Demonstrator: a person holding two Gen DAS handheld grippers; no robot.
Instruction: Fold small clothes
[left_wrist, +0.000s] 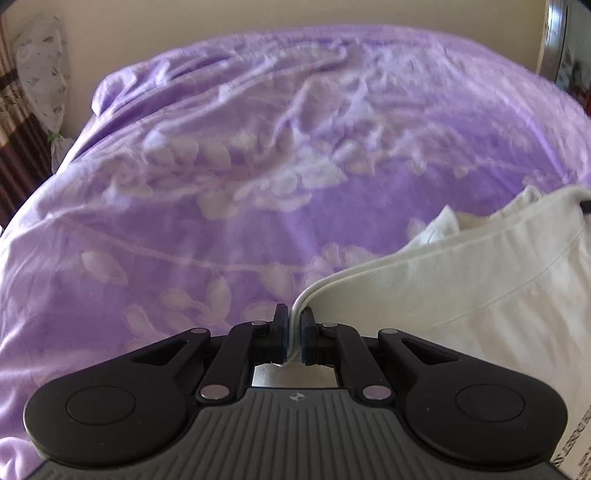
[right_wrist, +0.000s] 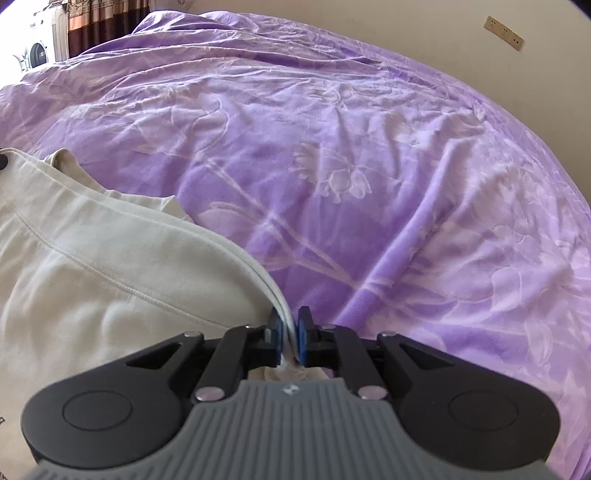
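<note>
My left tool (left_wrist: 294, 334) is clamped on the hem edge of the cream-white cotton garment (left_wrist: 480, 288), which extends to its right. My right tool (right_wrist: 289, 338) grips the same hem; the garment spreads leftward over the purple floral bed blanket (right_wrist: 351, 147).

The left gripper (left_wrist: 294, 334) is held low and pointed forward, its two black linkage arms drawn in toward the middle. Its blue-padded fingers (left_wrist: 281, 332) are pressed nearly together, with only a thin fold of cream garment (left_wrist: 461, 280) pinched between them. The right gripper (right_wrist: 290, 338) is seen in much the same pose, level and facing forward. Its blue pads (right_wrist: 303, 338) are likewise closed onto an edge of the same cream garment (right_wrist: 92, 258), leaving just a narrow slit between the fingers.
</note>
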